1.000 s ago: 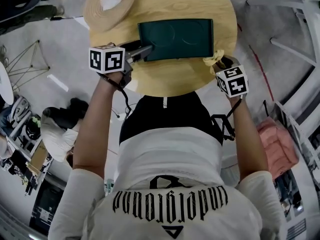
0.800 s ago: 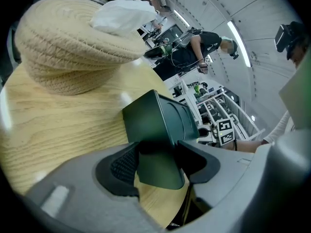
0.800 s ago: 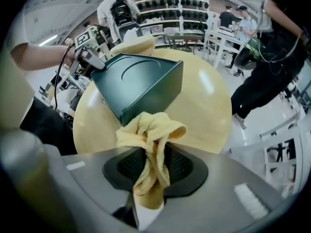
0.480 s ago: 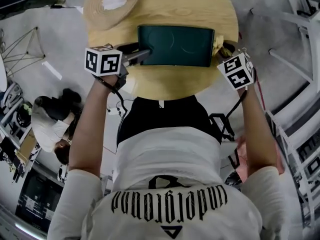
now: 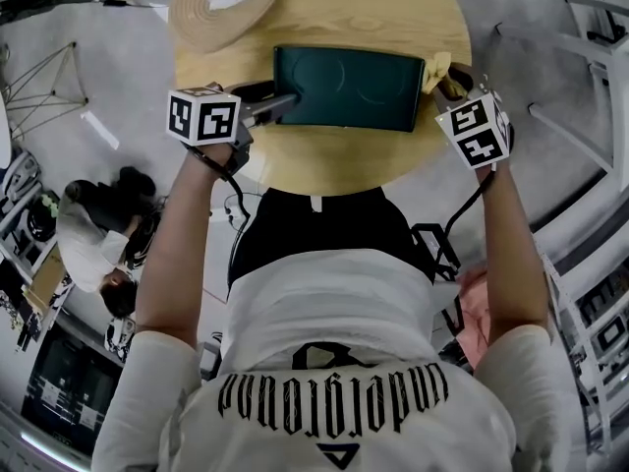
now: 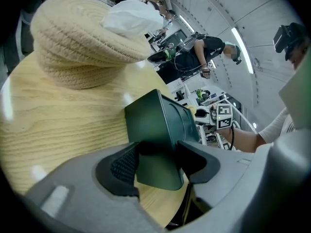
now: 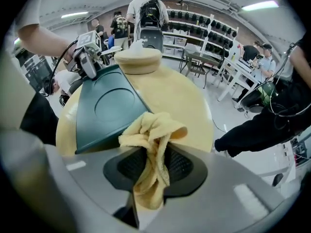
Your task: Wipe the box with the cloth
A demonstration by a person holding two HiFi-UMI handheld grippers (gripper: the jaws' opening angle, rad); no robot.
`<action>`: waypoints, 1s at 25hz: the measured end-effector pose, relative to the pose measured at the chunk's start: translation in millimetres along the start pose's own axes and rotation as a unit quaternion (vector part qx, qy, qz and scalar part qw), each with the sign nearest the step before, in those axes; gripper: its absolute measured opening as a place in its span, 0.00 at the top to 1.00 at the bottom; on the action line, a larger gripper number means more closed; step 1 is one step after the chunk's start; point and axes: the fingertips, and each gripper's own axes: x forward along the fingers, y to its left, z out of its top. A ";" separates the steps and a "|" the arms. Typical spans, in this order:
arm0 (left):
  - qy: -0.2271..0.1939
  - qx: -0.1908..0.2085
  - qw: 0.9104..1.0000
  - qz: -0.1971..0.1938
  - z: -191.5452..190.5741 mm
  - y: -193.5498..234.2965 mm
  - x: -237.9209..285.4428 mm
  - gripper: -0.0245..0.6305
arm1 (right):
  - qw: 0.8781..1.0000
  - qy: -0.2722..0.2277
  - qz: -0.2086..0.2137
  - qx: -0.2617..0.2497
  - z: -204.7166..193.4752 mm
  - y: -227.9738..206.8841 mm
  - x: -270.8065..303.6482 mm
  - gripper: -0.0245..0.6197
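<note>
On the round table (image 5: pixel 334 160), the box (image 5: pixel 349 87) lies flat. Its near left corner is clamped in the jaws of the left gripper (image 5: pixel 283 106), which has hardly shifted over the last second. The right gripper (image 5: pixel 450 85) has moved: from the box's near right corner it has gone up along the right end. Its jaws are closed on the cloth (image 5: pixel 435 69), which now sits against that end near the far corner. In the right gripper view the bunched cloth (image 7: pixel 153 135) flops toward the box (image 7: pixel 104 108); actual contact is unclear. I judge that the left gripper steadies the box while the right end gets wiped, and that the broad top remains.
</note>
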 end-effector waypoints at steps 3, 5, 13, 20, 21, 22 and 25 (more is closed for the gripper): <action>0.003 0.000 1.000 -0.002 -3.2 -1.6 -1.8 0.56 | 1.000 0.003 0.011 0.013 -12.5 24.8 -6.6 0.80; 0.002 0.002 1.000 0.000 -3.3 -1.9 -0.9 0.56 | 1.000 0.006 0.021 0.017 -23.6 43.5 -10.9 0.80; 0.007 0.019 1.000 0.008 0.6 -0.5 0.7 0.56 | 0.997 0.028 0.059 0.051 -68.7 105.2 -15.9 0.79; 0.023 0.032 0.999 0.004 -2.1 -4.1 6.0 0.56 | 0.997 0.046 0.064 0.001 -71.5 87.1 2.8 0.79; 0.026 0.032 0.999 0.003 -2.2 -5.8 6.1 0.56 | 0.997 0.047 0.063 -0.009 -68.9 80.8 4.5 0.79; 0.028 0.035 0.999 0.004 -0.6 -6.8 5.2 0.55 | 0.997 0.047 0.062 -0.019 -64.6 73.7 6.1 0.79; 0.028 0.041 0.999 0.008 3.1 -4.2 3.4 0.55 | 0.997 0.041 0.053 -0.042 -46.5 47.9 12.3 0.79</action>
